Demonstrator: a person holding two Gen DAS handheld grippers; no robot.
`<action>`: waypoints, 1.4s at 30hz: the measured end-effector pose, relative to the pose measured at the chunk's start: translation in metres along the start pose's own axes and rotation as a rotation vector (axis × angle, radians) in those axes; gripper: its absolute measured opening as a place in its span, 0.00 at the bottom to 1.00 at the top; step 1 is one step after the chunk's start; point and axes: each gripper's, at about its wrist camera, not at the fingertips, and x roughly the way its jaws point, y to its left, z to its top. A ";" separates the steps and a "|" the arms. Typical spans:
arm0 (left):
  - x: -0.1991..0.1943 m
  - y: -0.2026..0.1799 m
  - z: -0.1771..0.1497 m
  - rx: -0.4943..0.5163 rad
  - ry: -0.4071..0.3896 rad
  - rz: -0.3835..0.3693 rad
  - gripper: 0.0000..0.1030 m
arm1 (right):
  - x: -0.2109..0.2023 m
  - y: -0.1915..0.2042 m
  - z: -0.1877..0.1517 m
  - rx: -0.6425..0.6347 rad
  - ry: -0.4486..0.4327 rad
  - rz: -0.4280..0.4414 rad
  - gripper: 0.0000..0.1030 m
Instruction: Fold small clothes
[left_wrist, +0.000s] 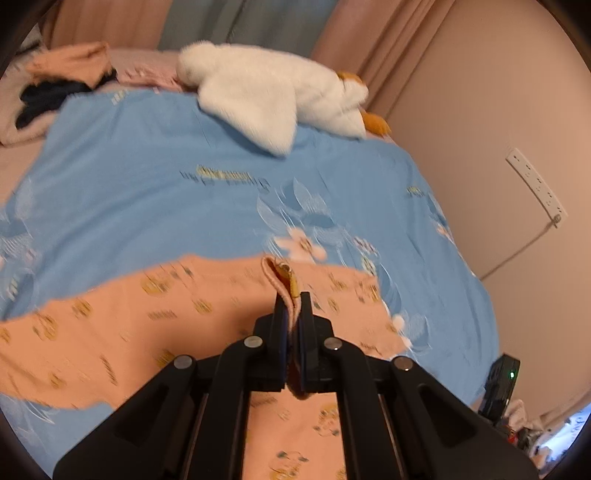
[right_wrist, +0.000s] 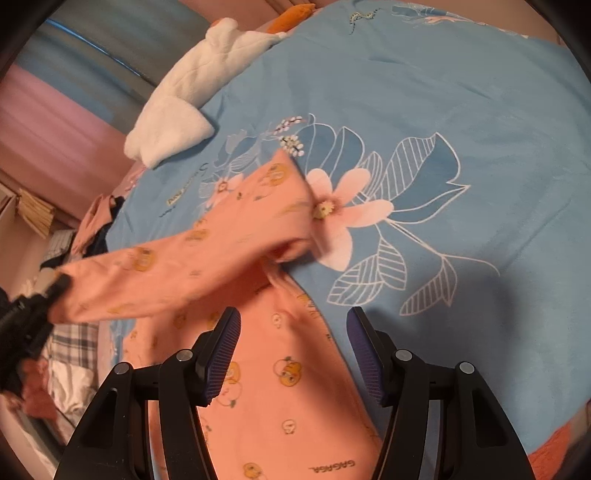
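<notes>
- The left gripper (left_wrist: 294, 299) is clenched on a pinch of the peach printed garment (left_wrist: 122, 325); a fold of the fabric edge stands up between its closed jaws.
- In the right wrist view the left gripper (right_wrist: 55, 286) appears at the far left, carrying the end of a long sleeve-like limb of the peach printed garment (right_wrist: 280, 387) raised off the bed.
- The right gripper (right_wrist: 293, 350) is released, jaws wide apart, nothing between them. It hovers over the garment's body, which lies flat directly beneath and ahead of it.
- The garment rests on the blue floral duvet (right_wrist: 461, 110), at its near side. Its body runs near to far below the right gripper; the held limb stretches crosswise from the body's far end out to the left.
- Key relation: the limb's long axis lies left to right, joined to the body just ahead of the right gripper. The left gripper alone holds it, so my judgement is that the fold turns on carrying that end rightward across the body.
- The right gripper is nearer the body and, in my judgement, placed to pin or pinch it.
- Both views are motion-blurred around the lifted limb; its exact edge cannot be read.
- A white plush toy (left_wrist: 273, 92) lies at the far side of the duvet, well apart from the work. More clothes (left_wrist: 62, 81) sit at the far left.
</notes>
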 end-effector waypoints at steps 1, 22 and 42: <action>-0.004 0.003 0.004 -0.003 -0.010 0.009 0.03 | 0.001 0.000 0.000 -0.024 -0.013 -0.021 0.59; -0.013 0.098 0.013 -0.128 -0.021 0.163 0.03 | 0.036 0.037 0.008 -0.142 0.034 -0.058 0.52; 0.030 0.153 -0.034 -0.173 0.109 0.284 0.04 | 0.048 0.050 0.008 -0.182 0.054 -0.140 0.52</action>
